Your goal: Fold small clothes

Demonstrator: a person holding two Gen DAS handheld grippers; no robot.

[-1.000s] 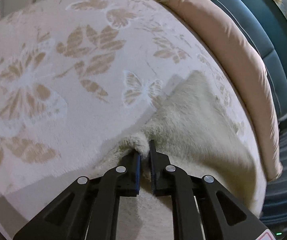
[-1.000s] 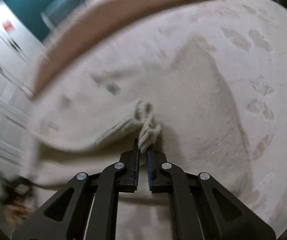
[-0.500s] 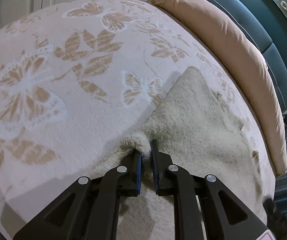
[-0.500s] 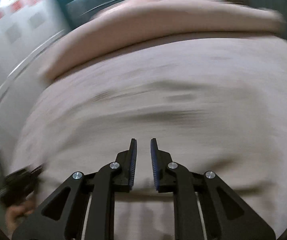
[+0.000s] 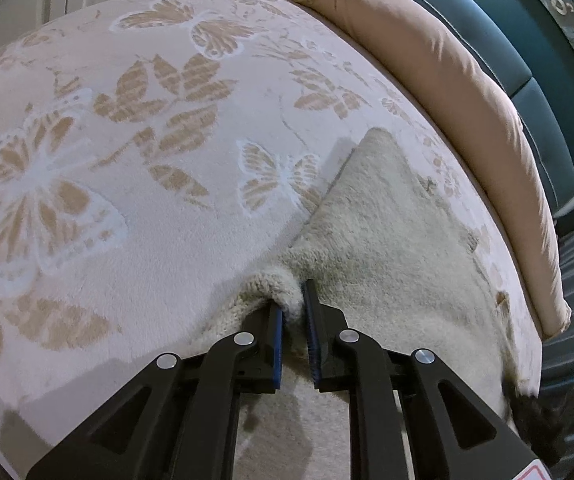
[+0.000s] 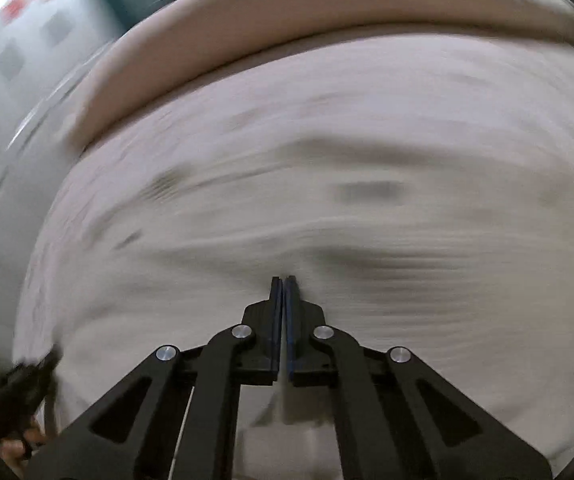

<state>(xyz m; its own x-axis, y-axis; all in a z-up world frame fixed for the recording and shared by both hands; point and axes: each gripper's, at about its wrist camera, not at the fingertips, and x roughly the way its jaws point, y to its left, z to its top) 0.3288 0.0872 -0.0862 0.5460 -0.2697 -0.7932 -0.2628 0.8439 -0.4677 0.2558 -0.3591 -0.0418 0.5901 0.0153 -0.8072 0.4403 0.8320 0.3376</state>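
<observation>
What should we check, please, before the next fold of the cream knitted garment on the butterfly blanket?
1. Left tongs hold the cream knitted garment: ok, a bunched edge sits pinched between the pads.
2. Right tongs free for a new grasp: ok, shut with nothing between them.
3. Right view sharp enough to pick a grasp point: not ok, heavily motion-blurred.
4. Garment lying flat on the butterfly blanket: ok for the far part; the part under the left tongs is hidden.
5. Where the garment's other corner lies for the right tongs: cannot tell.
6. Distance from the peach pillow: ok, the garment lies apart from it.
</observation>
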